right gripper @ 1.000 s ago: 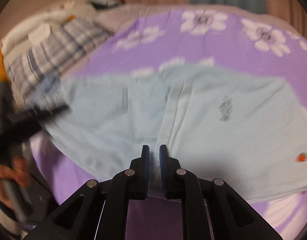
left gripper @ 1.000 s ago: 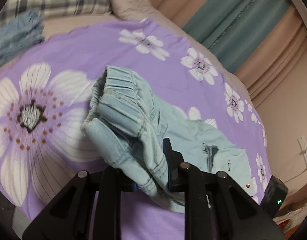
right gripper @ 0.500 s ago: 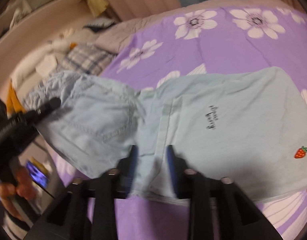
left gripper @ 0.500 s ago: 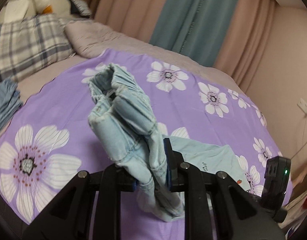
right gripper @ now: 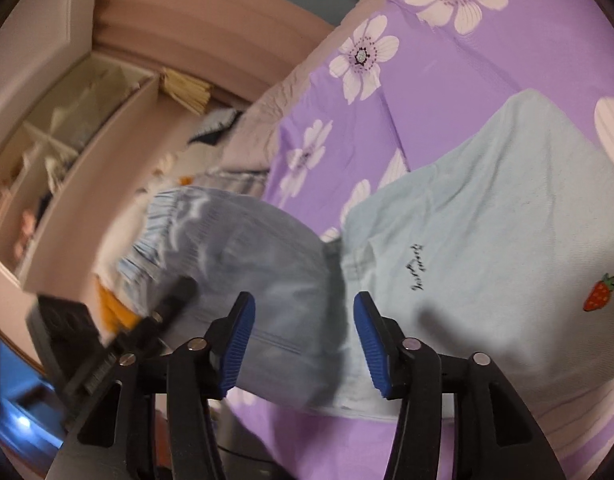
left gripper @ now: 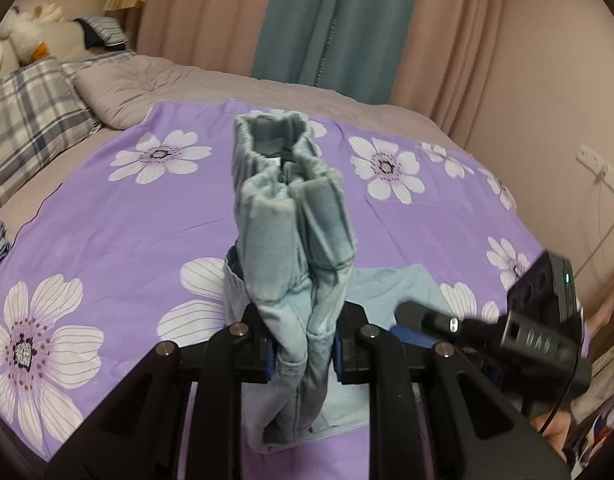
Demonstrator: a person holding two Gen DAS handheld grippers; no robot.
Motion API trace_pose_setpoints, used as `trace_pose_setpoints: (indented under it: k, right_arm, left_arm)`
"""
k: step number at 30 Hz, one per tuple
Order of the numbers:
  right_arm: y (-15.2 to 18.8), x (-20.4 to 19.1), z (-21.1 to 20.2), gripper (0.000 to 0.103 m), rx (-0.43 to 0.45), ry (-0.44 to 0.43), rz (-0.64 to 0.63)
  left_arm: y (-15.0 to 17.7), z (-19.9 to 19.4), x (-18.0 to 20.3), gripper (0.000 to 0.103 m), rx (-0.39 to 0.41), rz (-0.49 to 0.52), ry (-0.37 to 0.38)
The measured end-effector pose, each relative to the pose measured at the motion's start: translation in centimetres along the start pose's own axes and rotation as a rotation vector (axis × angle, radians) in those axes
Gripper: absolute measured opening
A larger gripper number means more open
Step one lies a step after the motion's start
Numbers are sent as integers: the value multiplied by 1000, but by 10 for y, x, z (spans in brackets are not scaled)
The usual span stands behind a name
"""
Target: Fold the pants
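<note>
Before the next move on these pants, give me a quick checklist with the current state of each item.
1. Left tool clamped on the pants: ok.
2. Right tool let go, jaws just opened, pads off the cloth: ok.
3. Waistband lifted clear of the bedspread: ok.
4. Leg end with strawberry lying flat: ok.
5. Fold edges aligned: cannot tell.

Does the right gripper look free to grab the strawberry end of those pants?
Probably yes. The right gripper has just been opening its jaws with nothing pinched, and the pants lie flat with the strawberry uncovered. The left gripper holds the waistband end.
</note>
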State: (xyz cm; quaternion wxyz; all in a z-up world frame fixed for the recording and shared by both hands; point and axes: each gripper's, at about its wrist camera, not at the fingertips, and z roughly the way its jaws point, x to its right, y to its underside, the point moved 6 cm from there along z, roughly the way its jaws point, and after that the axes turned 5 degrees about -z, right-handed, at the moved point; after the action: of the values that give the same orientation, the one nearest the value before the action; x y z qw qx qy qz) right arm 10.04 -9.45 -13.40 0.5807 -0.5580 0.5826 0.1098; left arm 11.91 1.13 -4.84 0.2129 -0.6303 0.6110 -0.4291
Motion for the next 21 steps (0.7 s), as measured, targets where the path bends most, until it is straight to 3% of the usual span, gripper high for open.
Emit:
trace_pose_setpoints:
  k: [8,10,11,12,15,19,21]
  right_arm:
    - [-19,-4,-6,69,65,-212,163]
    - [-23,-3,-9,70,88,-268,201]
    - [-24,-2,-10,74,95,-283,220]
    - [-24,0,-11,76,96,-284,230]
    - [-21,8,-10,76,66,-205,228]
    - [-18,15,-11,76,41,-111,199]
    - [-18,17,-12,76,28,-72,182]
  left_arm:
    - [21,30,31,25,-100,86,17]
    - [29,38,38,34,-130,100,25]
    - [34,43,41,44,-149,101,33]
    - [39,46,43,53,-171,99,50]
    - [48,51,49,54,-209,98,80]
    - [58,40,54,55,-199,138,79]
    - [64,30,51,64,-194,144,79]
